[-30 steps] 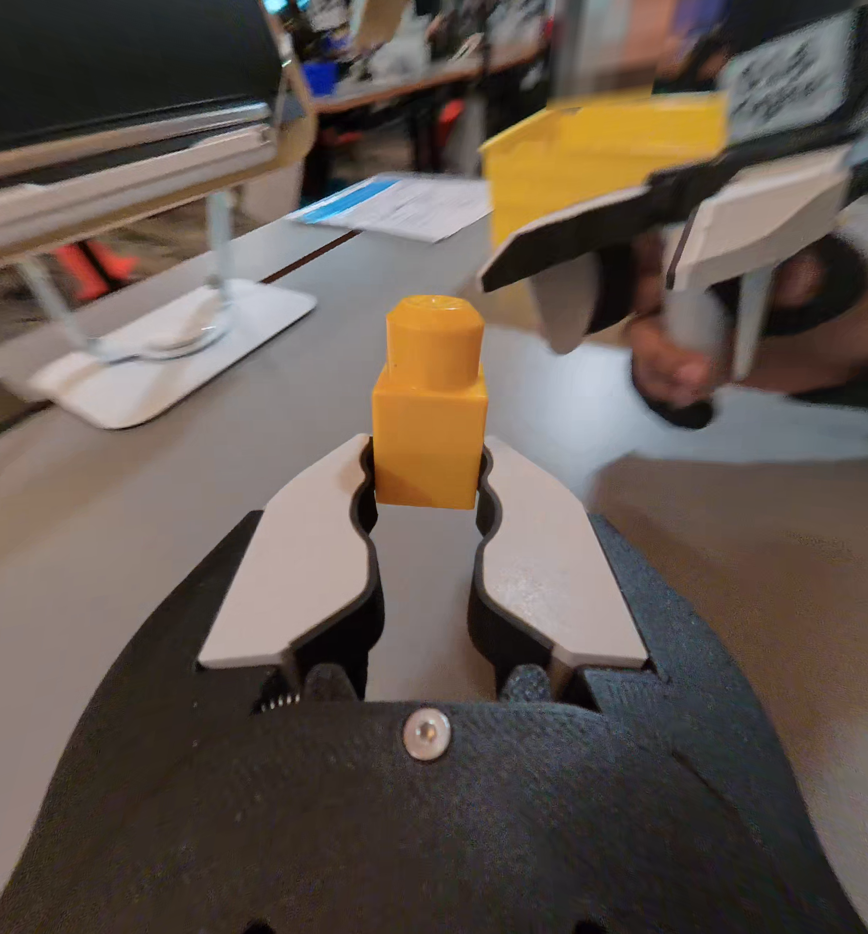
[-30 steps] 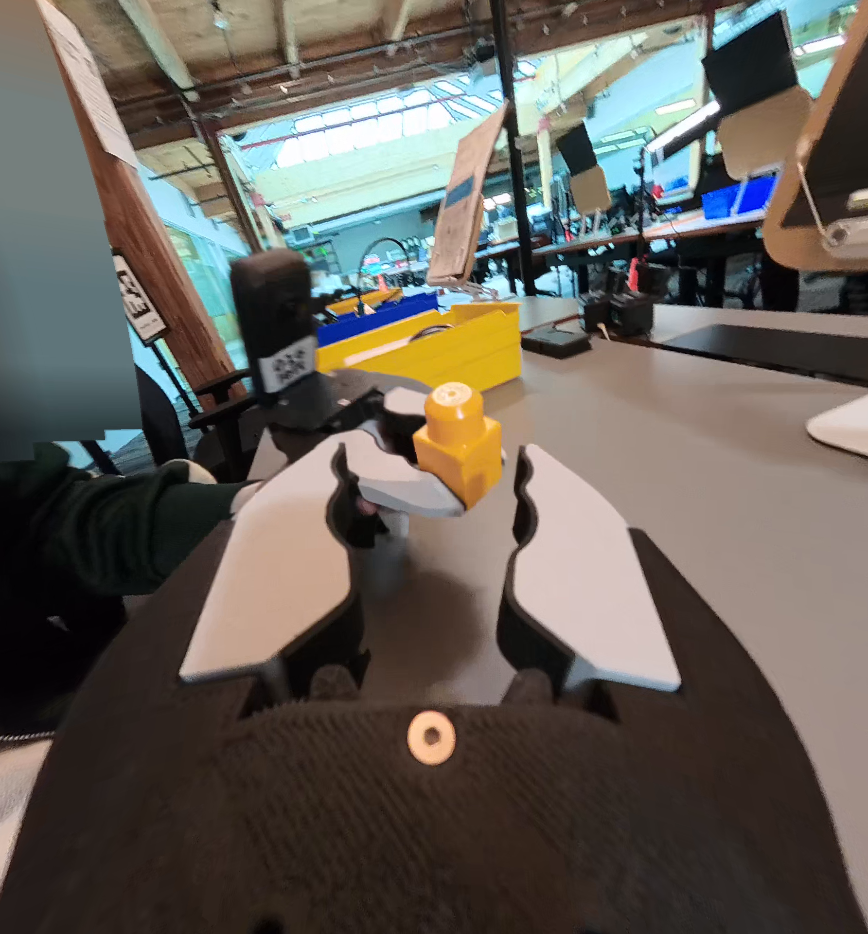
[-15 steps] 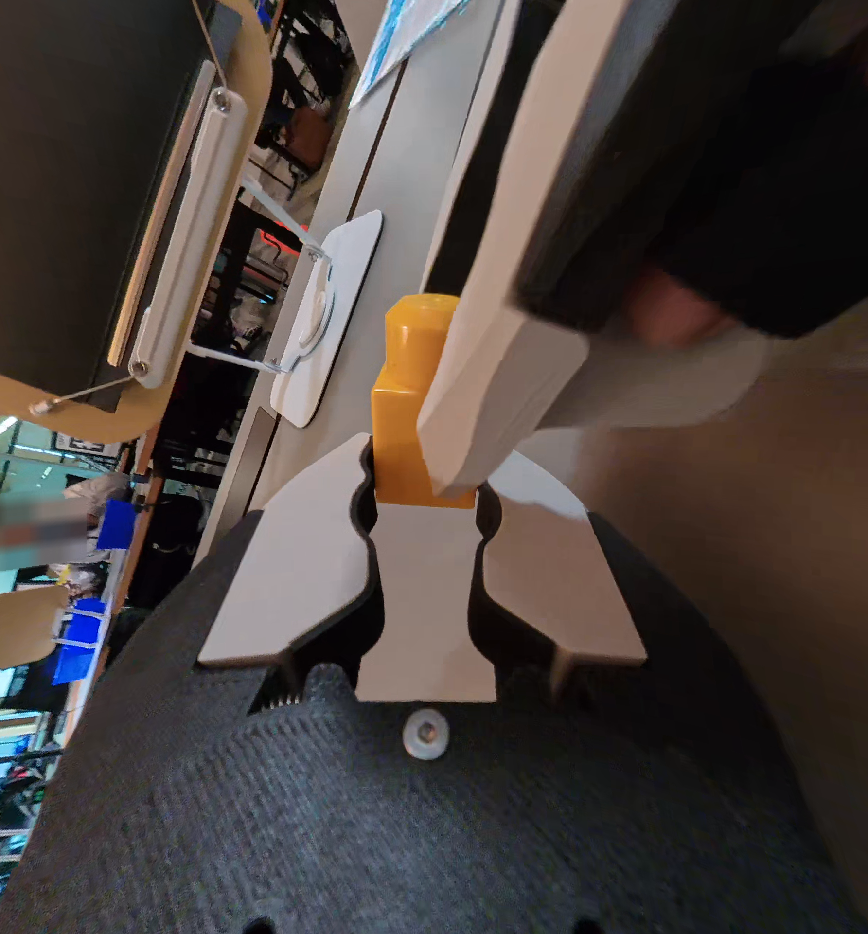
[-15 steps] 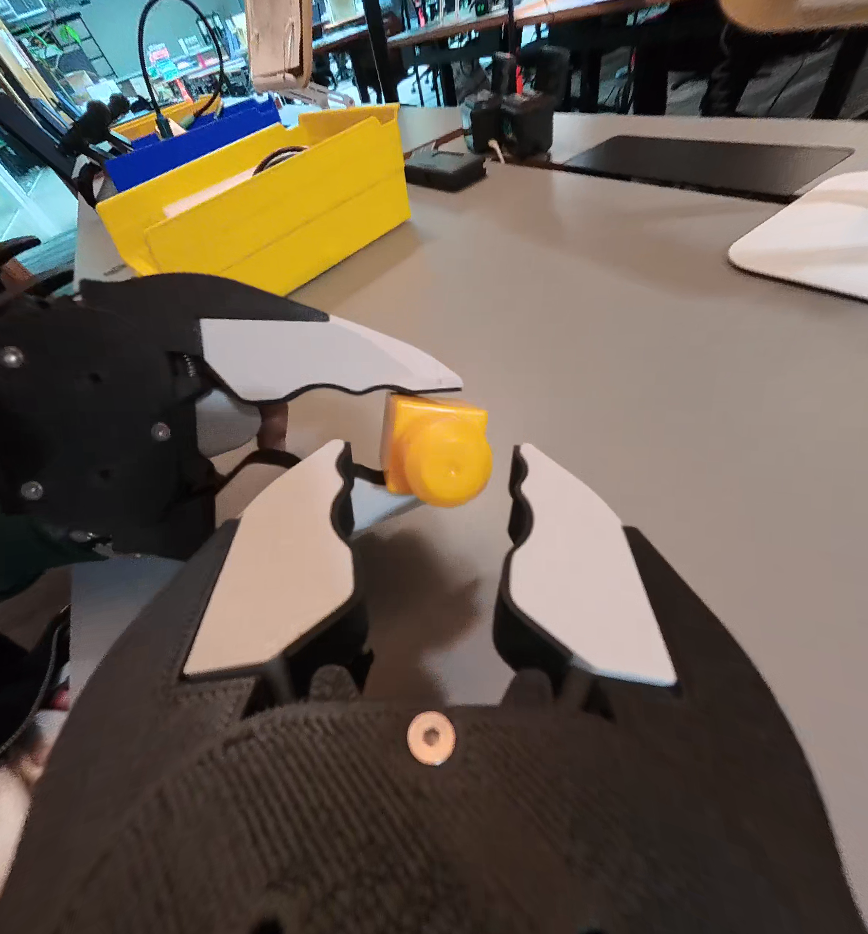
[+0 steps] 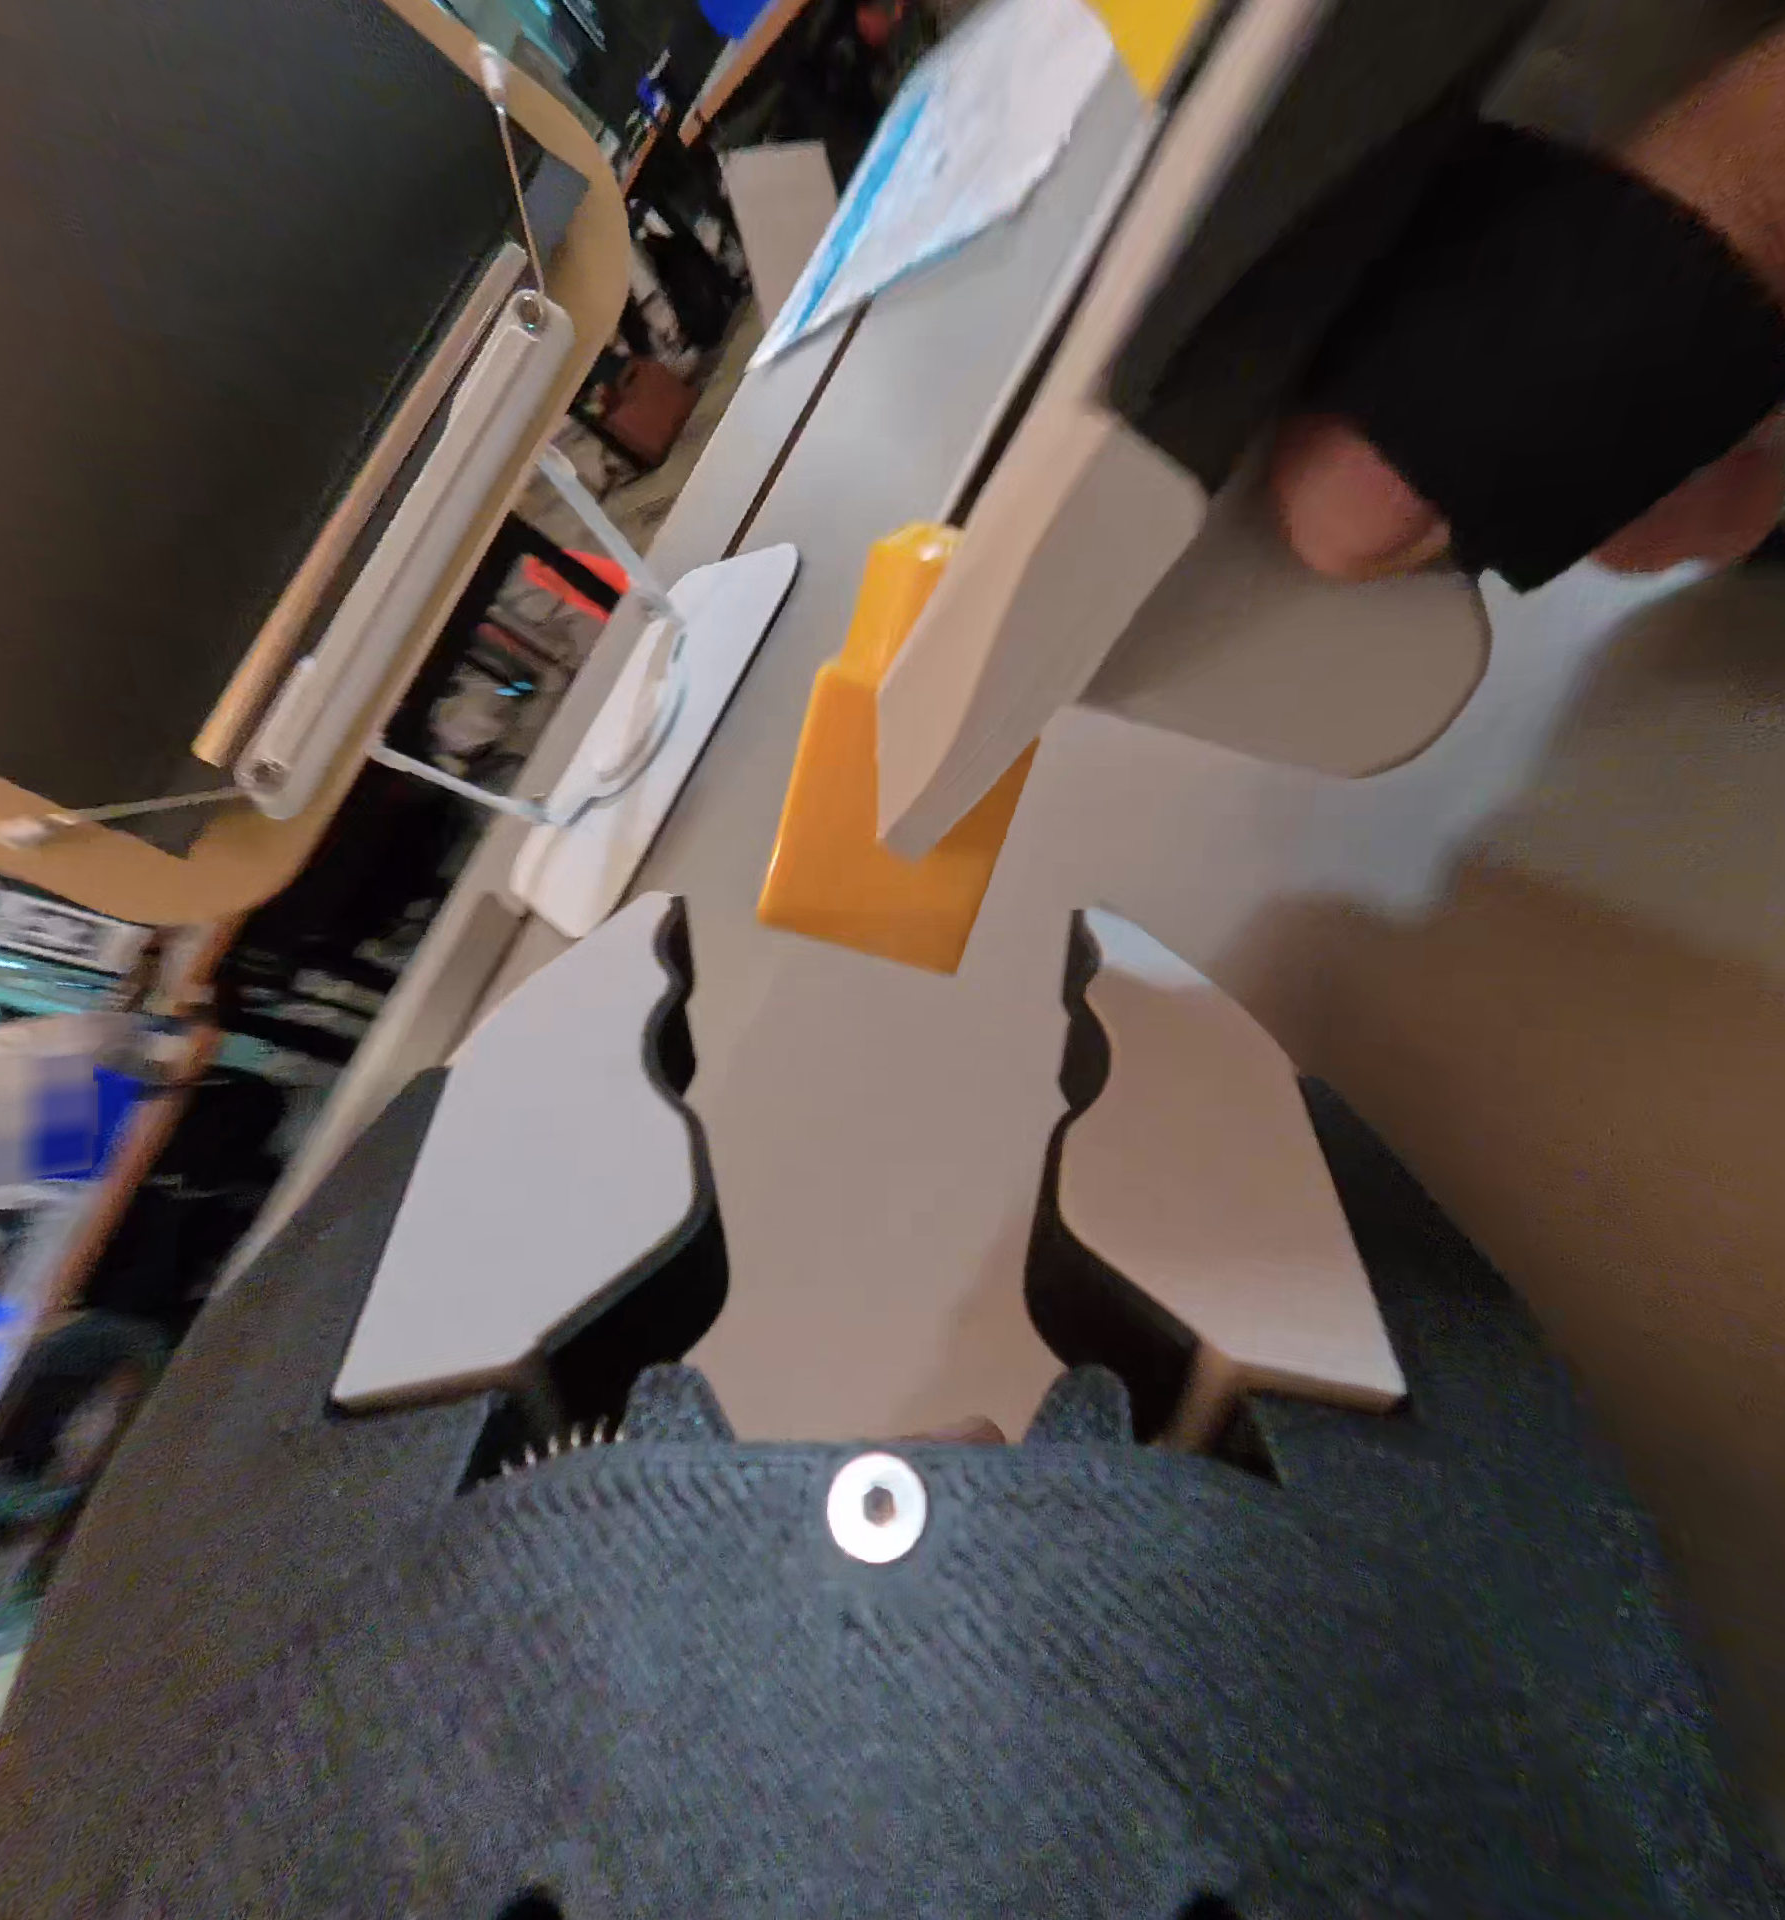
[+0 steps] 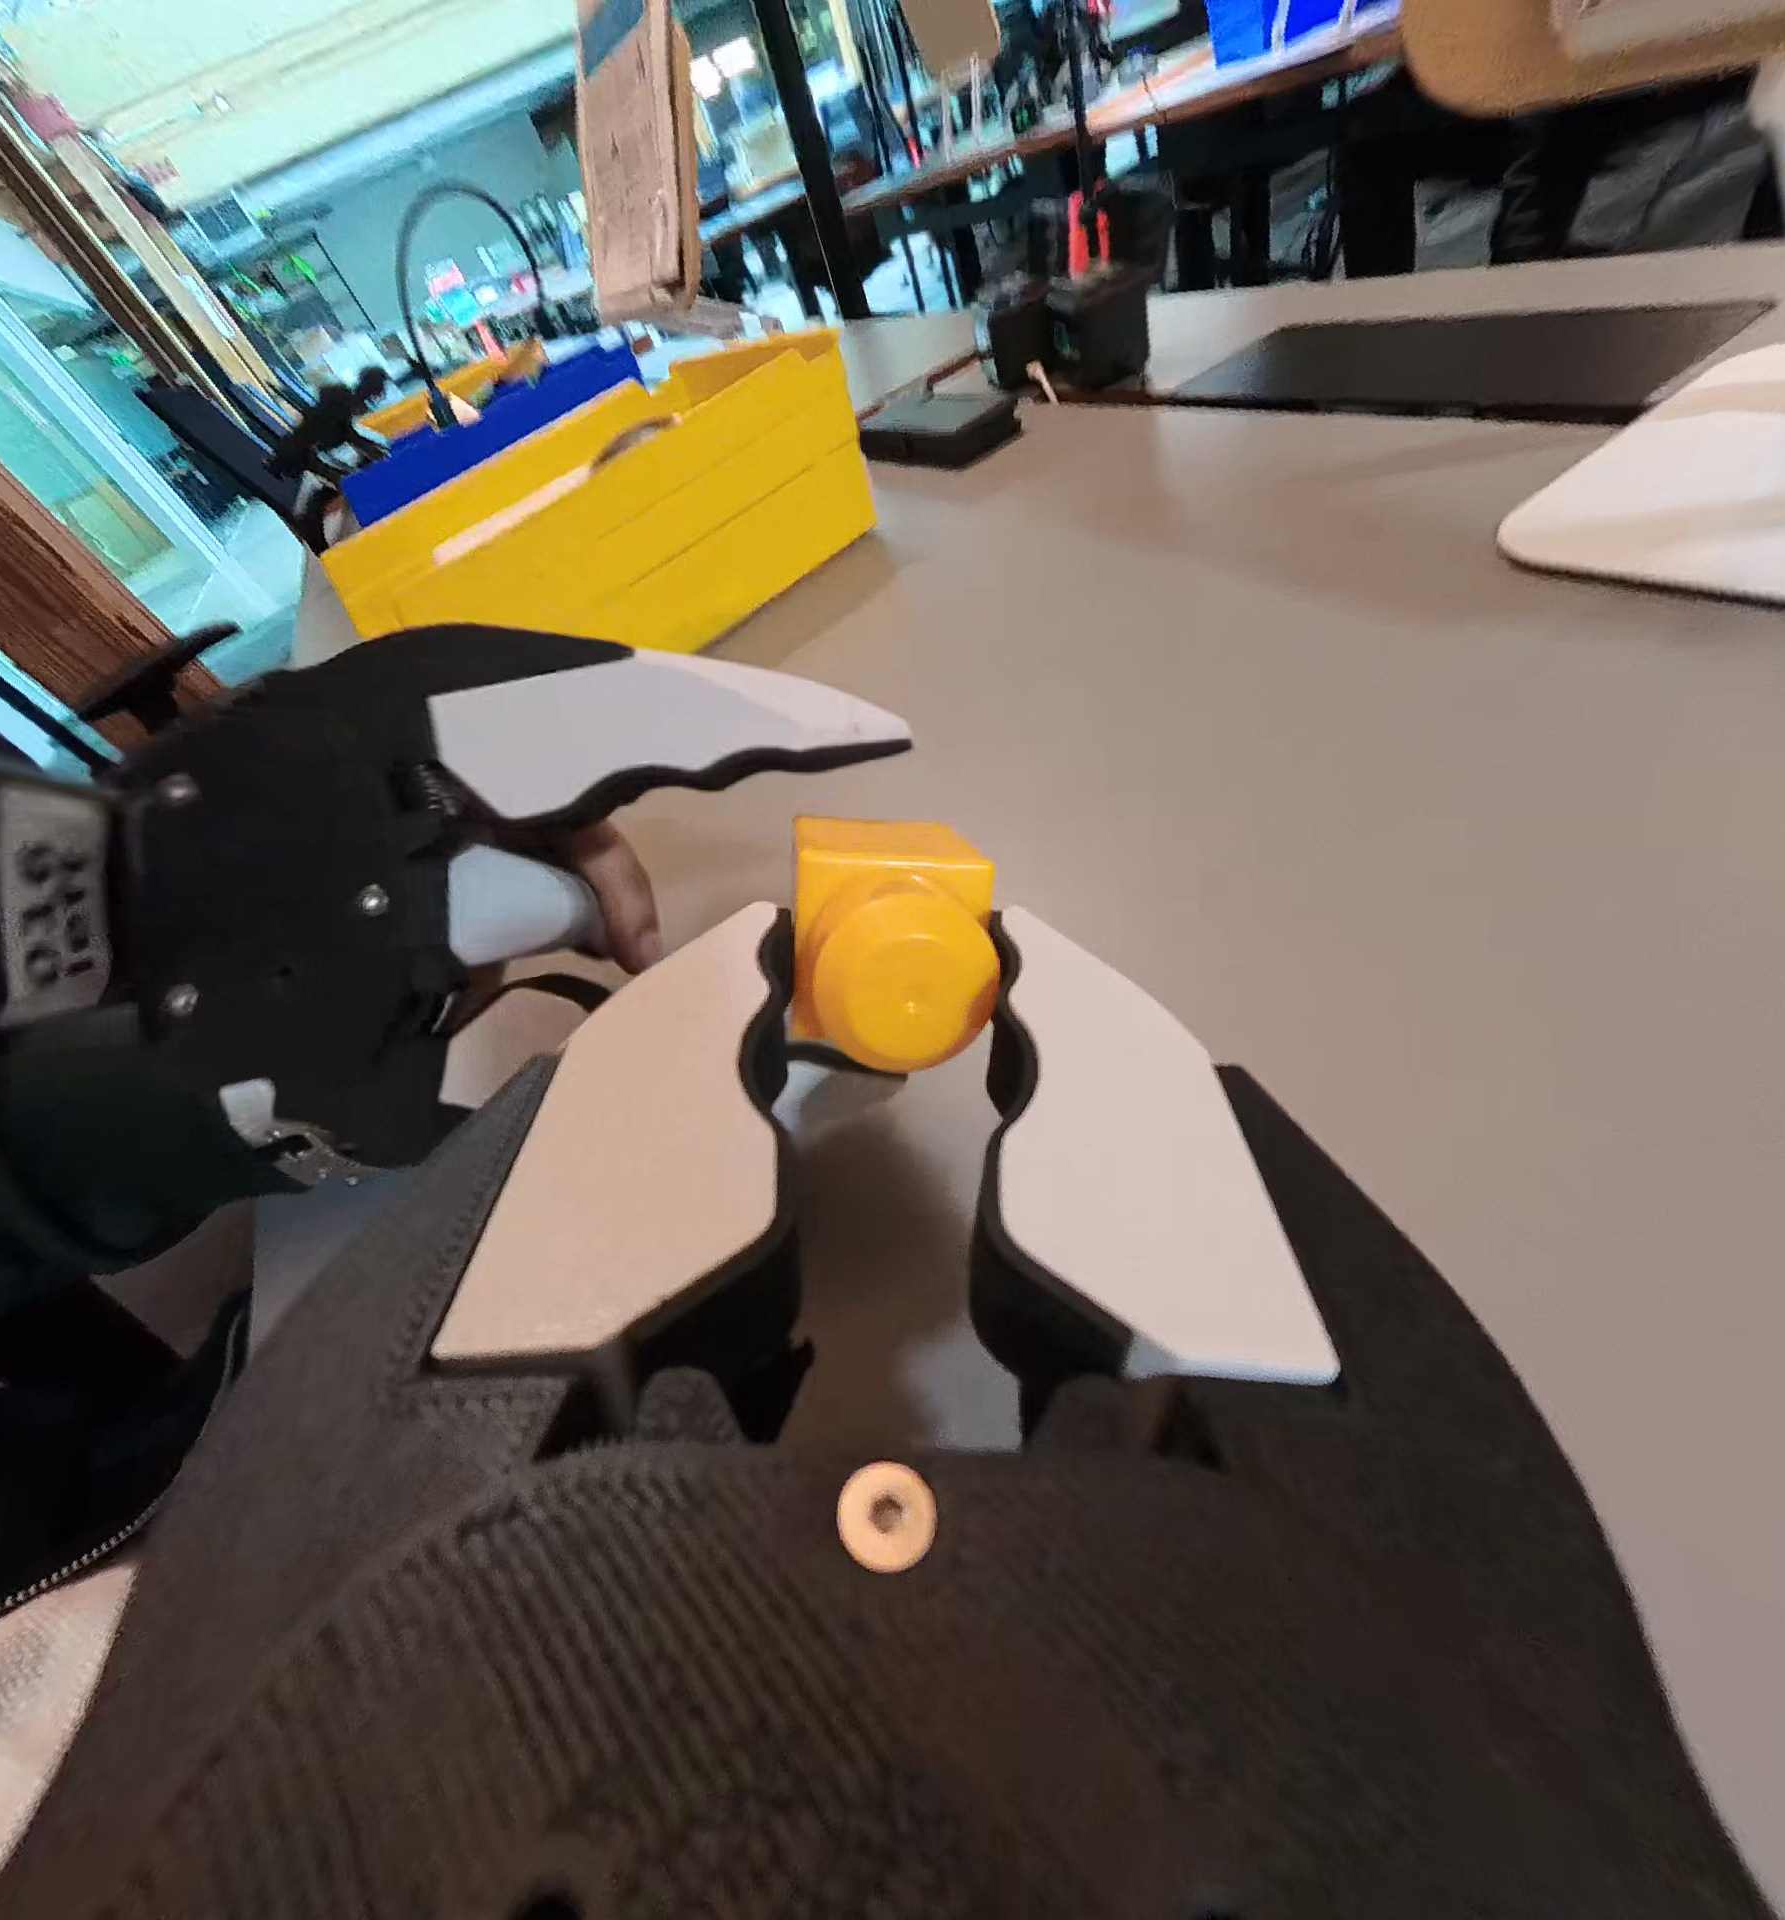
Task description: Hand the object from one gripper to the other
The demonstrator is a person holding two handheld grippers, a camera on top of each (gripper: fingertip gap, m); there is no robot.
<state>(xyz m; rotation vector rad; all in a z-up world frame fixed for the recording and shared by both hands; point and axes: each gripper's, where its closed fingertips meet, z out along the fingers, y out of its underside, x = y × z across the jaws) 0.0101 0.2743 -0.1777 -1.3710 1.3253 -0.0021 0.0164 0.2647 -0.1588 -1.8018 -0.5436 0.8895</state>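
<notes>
The small orange-yellow plastic block with a round stud [image 6: 893, 961], half a second ago clamped by the left gripper [image 5: 875, 971], is now pinched at centre frame in the closed right gripper [image 6: 890, 971]. The left gripper's jaws are spread wide and empty, so the handover is judged essentially made.

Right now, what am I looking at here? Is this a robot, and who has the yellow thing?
There is no robot arm here: a person holds one hand-operated gripper in each hand, and a camera on each looks forward along its two grey fingers. In the right wrist view, the right gripper has its jaws closed on an orange-yellow toy block. In the left wrist view, the left gripper has its jaws spread open, with the block just ahead of them and clear of both. Below is a grey table, with a yellow bin and a white monitor stand base on it.
</notes>
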